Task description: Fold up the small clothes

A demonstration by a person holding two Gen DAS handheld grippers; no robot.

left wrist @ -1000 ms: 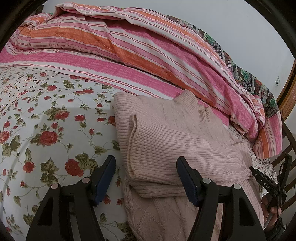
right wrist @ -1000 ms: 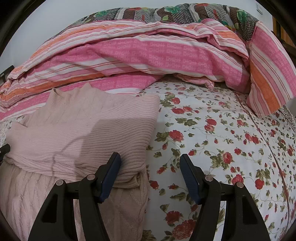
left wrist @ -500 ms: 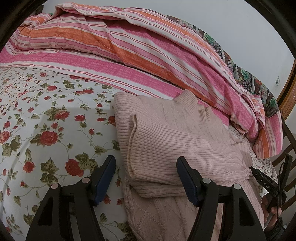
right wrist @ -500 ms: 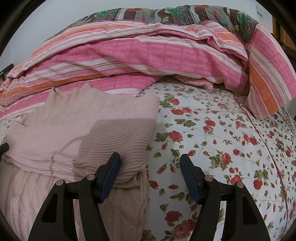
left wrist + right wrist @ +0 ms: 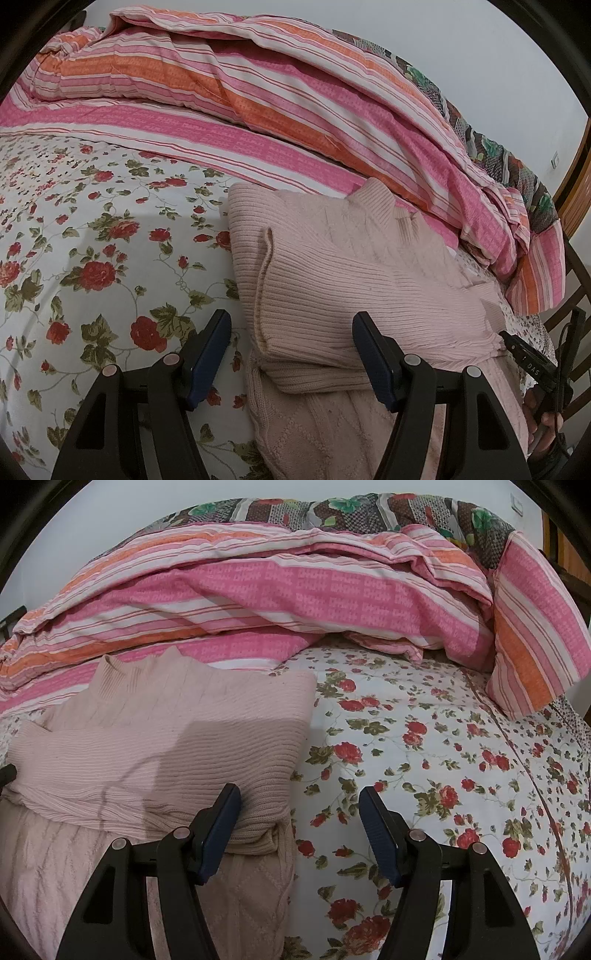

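Hovering unchanged, both the left gripper [image 5: 290, 354] and right gripper [image 5: 299, 830] stay parted, empty, over the sweater's [image 5: 351, 288] folded sleeves; next fold pending.

left wrist: low, near | right wrist: same | shared: sweater [image 5: 332, 280]

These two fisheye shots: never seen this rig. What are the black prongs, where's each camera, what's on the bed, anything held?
There is no robot arm. A person holds a hand-held gripper in each hand, and a camera on each looks forward along its two black prongs with blue pads.

One picture is from the left gripper, the other from the right gripper. The right one also shows at the edge of the left view.

On the flowered bedsheet lies a pale pink knitted sweater, its sleeves folded across the body. A pink and orange striped quilt is heaped behind.

Nothing is held: both sets of jaws stand open, empty, above the near corners of the sleeve fold.
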